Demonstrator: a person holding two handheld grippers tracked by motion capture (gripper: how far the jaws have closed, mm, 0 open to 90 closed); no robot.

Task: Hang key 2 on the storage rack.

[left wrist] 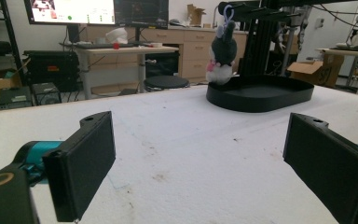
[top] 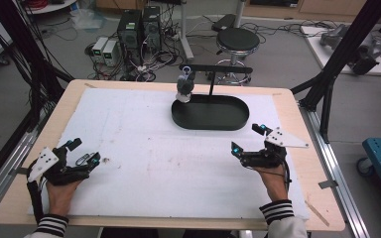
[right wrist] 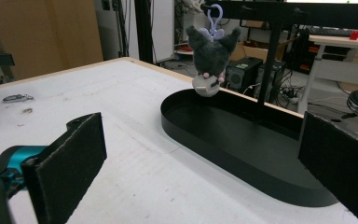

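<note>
A dark grey plush keychain (top: pixel 184 85) hangs by a purple loop from the black bar (top: pixel 218 69) of a stand. The stand rises from a black oval tray (top: pixel 228 121) at the far middle of the white mat. The plush (left wrist: pixel 223 49) dangles over the tray's (left wrist: pixel 261 95) left end, and in the right gripper view the plush (right wrist: pixel 209 56) hangs just above the tray's rim (right wrist: pixel 242 161). My left gripper (top: pixel 85 151) rests at the near left, open and holding nothing. My right gripper (top: pixel 248 139) sits at the near right, open, its jaws wide apart and pointed at the tray.
A small metal ring or clip (top: pixel 83 158) lies on the mat by the left gripper, also visible far off as a metal clip (right wrist: pixel 16 98). Beyond the table's far edge stand a stool (top: pixel 236 40) and computer boxes (top: pixel 139 27). Black frame posts (top: pixel 327 84) flank the right side.
</note>
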